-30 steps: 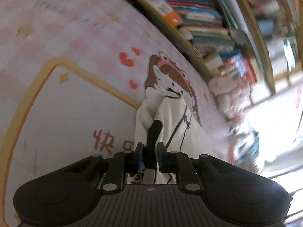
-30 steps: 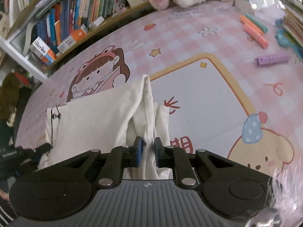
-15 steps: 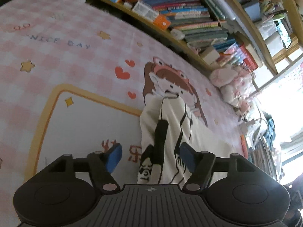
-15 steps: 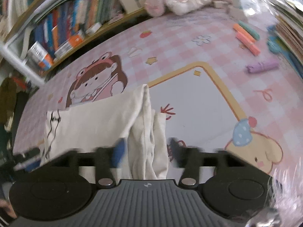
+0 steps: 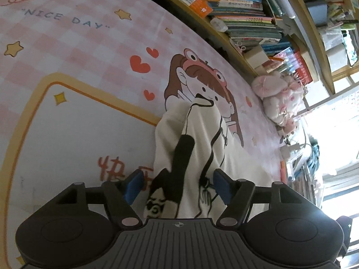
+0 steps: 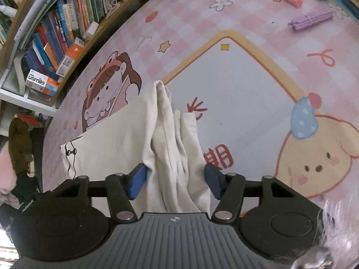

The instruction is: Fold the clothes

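Observation:
A cream garment (image 5: 202,134) with black line print and a black part lies folded on the pink cartoon mat (image 5: 67,44). In the left wrist view my left gripper (image 5: 178,185) is open, its blue pads either side of the garment's near end with the black part between them. In the right wrist view the same garment (image 6: 125,139) lies flat with a bunched ridge (image 6: 168,121) running toward me. My right gripper (image 6: 176,180) is open, with its pads spread on both sides of the ridge and apart from the cloth.
A low bookshelf (image 5: 235,11) full of books runs along the mat's far edge, also in the right wrist view (image 6: 56,33). Pink plush toys (image 5: 280,98) sit by the shelf. Purple and orange clips (image 6: 309,18) lie on the mat at far right.
Both grippers were shut on the garment a second ago; both have opened and let it go. The garment now rests on the mat.

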`<state>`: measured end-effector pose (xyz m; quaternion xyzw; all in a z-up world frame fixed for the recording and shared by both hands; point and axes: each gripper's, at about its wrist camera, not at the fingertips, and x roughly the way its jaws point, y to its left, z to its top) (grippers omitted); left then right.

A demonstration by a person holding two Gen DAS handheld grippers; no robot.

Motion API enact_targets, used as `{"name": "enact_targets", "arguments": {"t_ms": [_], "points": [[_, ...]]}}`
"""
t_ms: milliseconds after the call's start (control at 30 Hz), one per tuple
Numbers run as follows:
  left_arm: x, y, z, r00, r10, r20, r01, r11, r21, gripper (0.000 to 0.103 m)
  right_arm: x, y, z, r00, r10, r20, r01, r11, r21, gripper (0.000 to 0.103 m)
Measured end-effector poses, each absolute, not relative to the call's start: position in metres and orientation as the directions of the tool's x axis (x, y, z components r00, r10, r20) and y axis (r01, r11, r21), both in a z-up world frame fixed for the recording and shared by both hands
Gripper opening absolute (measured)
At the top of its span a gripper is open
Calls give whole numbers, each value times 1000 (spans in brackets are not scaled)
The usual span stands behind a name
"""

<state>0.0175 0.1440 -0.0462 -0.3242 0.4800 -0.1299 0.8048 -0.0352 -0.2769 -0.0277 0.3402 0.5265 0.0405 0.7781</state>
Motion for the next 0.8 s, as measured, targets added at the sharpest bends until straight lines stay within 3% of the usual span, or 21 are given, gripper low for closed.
{"name": "enact_targets", "arguments": {"t_ms": [100,267,333,500,600,800], "points": [[19,137,-47,506,-513,-693,-110,759,-642,56,-28,-273,-31,436,444,-783,260,770,582,45],[15,125,-40,512,-468,-721,-127,788,-602,28,-22,-258,-20,463,414,-784,109,851,514,23],[8,113,-26,535,-440,-722,-71,828,-557,25,-21,-254,-14,476,405,-781,53,873,485,20],[-1,95,-14,547,-397,-737,-12,877,-481,25,-17,-252,-2,501,397,-769,-58,902,429,18],[2,109,-24,537,-435,-722,-98,818,-566,32,-12,-256,-3,490,405,-772,-74,902,426,19],[5,123,-43,522,-468,-714,-216,737,-641,54,3,-281,-27,418,472,-776,77,833,548,39]]}}
